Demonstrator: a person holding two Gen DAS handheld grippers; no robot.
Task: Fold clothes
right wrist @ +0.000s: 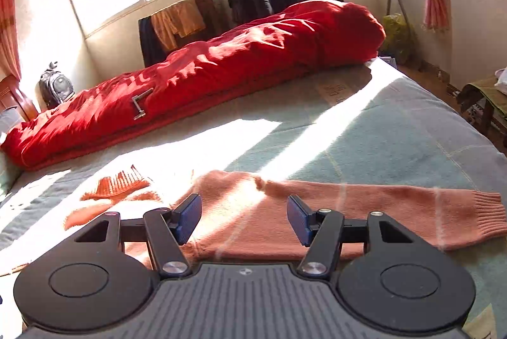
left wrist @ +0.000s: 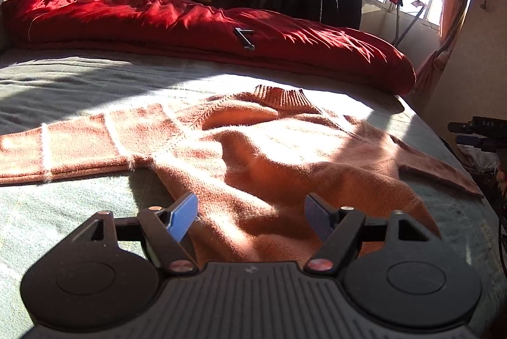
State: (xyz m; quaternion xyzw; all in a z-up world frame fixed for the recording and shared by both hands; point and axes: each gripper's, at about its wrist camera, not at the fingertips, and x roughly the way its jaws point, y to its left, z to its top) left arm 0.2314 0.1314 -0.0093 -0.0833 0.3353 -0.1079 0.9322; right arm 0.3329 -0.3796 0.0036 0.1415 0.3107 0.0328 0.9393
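Blue-padded left gripper (left wrist: 252, 217) wide open, empty, above the sweater (left wrist: 269, 155) hem. Right gripper (right wrist: 244, 220) also wide open, empty, over the right sleeve (right wrist: 396, 206). Sweater lies flat on the grey-green bed (left wrist: 69, 85), collar (left wrist: 280, 96) toward the red quilt (left wrist: 202, 22), both sleeves spread out (body rumpled, hard sun patches).

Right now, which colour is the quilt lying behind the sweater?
Bright red. The quilt shows best in the right wrist view, beyond the orange sweater.
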